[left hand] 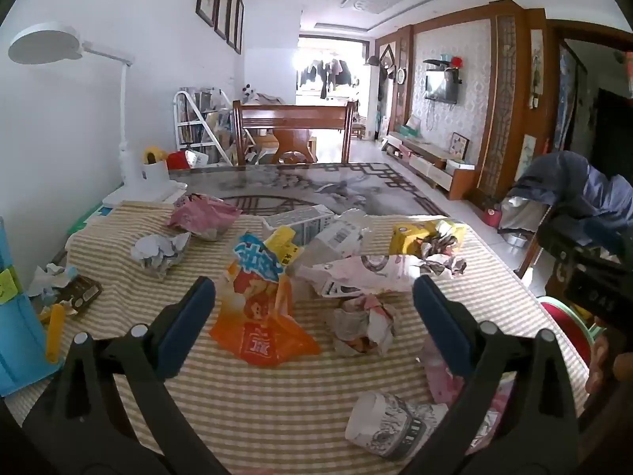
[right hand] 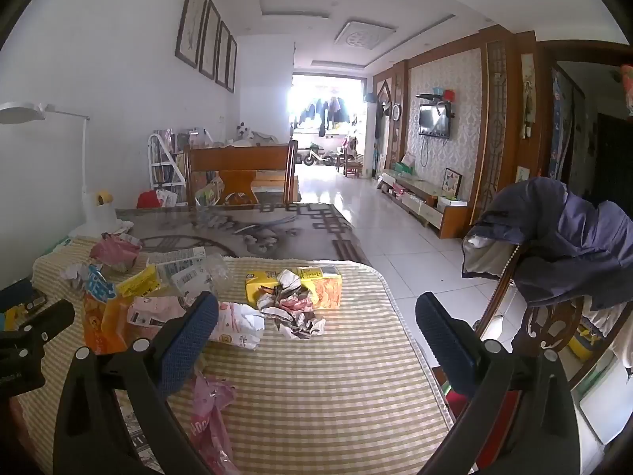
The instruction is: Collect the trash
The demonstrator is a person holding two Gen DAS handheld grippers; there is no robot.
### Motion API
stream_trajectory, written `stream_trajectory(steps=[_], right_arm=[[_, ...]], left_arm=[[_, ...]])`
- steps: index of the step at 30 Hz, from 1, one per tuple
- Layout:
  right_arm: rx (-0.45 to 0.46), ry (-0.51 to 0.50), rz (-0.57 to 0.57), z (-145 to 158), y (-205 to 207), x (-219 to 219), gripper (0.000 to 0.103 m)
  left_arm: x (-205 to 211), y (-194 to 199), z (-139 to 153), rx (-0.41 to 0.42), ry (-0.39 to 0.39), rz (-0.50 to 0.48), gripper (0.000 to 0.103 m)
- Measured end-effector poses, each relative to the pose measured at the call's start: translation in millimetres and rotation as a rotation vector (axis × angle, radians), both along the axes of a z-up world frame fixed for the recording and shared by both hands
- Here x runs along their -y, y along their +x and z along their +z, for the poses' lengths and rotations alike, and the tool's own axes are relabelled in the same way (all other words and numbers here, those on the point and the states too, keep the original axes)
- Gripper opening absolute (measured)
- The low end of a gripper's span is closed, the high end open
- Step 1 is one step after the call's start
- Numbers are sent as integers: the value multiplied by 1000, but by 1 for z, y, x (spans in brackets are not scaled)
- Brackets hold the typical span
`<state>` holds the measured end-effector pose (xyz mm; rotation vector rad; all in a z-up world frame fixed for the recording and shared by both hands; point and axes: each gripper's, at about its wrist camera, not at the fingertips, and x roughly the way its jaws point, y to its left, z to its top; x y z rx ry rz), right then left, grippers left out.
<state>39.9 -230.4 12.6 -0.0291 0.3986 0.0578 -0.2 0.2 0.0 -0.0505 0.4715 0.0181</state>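
Note:
Trash lies scattered on a striped cloth (left hand: pixel 245 403) over the table. An orange snack bag (left hand: pixel 257 316) and a crumpled paper ball (left hand: pixel 364 328) sit just ahead of my left gripper (left hand: pixel 314 289), which hangs open above the cloth with nothing between its fingers. Farther off lie a yellow box (left hand: pixel 411 237), a white carton (left hand: pixel 304 221), a pink wrapper (left hand: pixel 205 213) and a paper cup (left hand: pixel 383 423). My right gripper (right hand: pixel 316 312) is open above the cloth (right hand: pixel 336 396), empty. The yellow box (right hand: pixel 292 285) with crumpled paper (right hand: pixel 292 312) lies ahead of it, and a pink bag (right hand: pixel 209 411) is under its left finger.
A white desk lamp (left hand: pixel 126 158) stands at the table's back left. A blue container (left hand: pixel 16 328) is at the left edge. A wooden chair draped with a dark jacket (right hand: pixel 573 245) stands to the right of the table. The tiled floor (right hand: pixel 395 245) lies beyond the table's right edge.

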Motion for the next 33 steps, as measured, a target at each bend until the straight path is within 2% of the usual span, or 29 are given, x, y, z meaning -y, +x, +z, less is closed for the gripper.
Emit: stream_trajectory(steps=[4,12,33], right_arm=[[-3,2,1,0,1,0,96],[-7,1,1,-1,2,0,96],[-16,11,-1,-1,2,2,96]], left_arm=[[2,-1,0,0,20,0,98],[-9,-1,-6,-9,5,13,98],[-2,1,-5,-31,-2,30,98]])
